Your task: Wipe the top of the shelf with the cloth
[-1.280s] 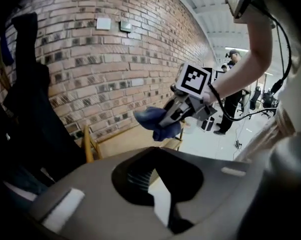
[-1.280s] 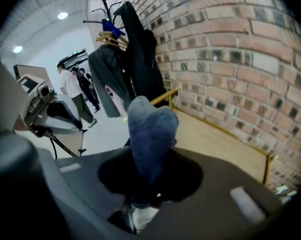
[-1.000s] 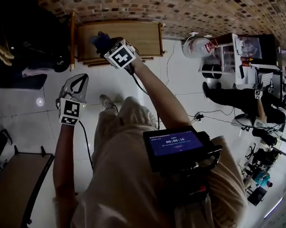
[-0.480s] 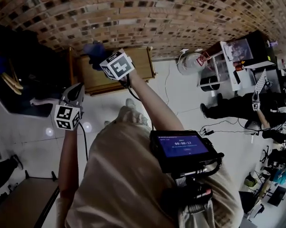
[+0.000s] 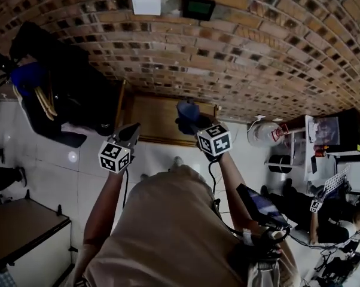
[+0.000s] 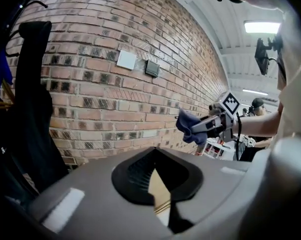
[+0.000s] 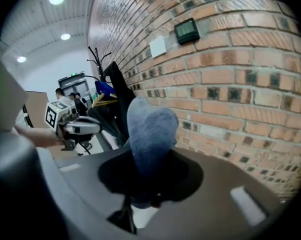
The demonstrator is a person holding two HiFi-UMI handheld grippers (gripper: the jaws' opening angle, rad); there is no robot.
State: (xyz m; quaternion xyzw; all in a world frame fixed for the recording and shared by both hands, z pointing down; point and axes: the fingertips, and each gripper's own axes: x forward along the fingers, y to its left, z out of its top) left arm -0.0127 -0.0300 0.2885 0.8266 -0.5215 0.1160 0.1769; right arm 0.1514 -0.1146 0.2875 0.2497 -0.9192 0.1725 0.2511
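Head view: the wooden shelf (image 5: 159,119) stands against the brick wall (image 5: 240,52), its top bare, with a dark coat (image 5: 72,94) hanging just beside its left end. The right gripper (image 5: 191,121) hangs above the right part of the top with the blue cloth (image 5: 185,109) bunched at its tip; whether cloth and wood touch cannot be told from here. The left gripper (image 5: 131,131) hovers near the shelf's front left corner. Left gripper view: its jaws stand together with nothing between them, only a sliver of pale wood showing through the gap below. Across the way the other gripper carries the cloth raised in front of the bricks. Right gripper view: the jaws are clamped on the cloth's lower end, and most of the cloth stands up past them as a loose rounded wad (a small wiping face, by the look of it). The wipe itself seems not yet begun. To do it well, the right gripper should probably tip forward so that the wad presses flat on the wood rather than on its edge. It should start at one end near the wall and run in overlapping passes to the other, with light, steady pressure so the cloth isn't dragged out of the clamp. The left gripper is best kept off the top and clear of the coat.
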